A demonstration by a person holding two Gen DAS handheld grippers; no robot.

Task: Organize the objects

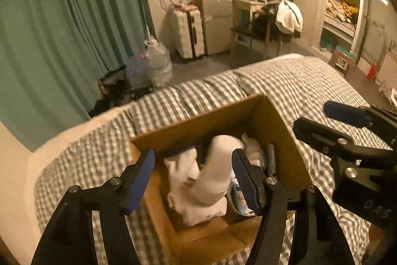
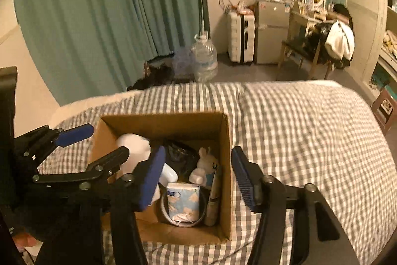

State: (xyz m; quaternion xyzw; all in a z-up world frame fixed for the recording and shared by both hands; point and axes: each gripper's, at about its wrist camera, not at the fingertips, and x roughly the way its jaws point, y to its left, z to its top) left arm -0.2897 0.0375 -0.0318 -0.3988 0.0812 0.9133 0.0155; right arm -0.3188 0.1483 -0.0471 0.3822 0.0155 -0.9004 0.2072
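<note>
Cardboard box top open; interior crowded by white plush, tissue pack, bottle. Bed right of box unobstructed.

I see the box on the bed; inside, tissue pack in front, plush toy behind, seemingly a bottle rightmost.

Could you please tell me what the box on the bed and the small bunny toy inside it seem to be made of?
The box looks like plain brown cardboard: matte walls, thin cut edges and folded bottom flaps. The bunny toy seems to be soft white plush, judging by its fuzzy, rounded outline, though the picture is too blurred to be sure.
</note>
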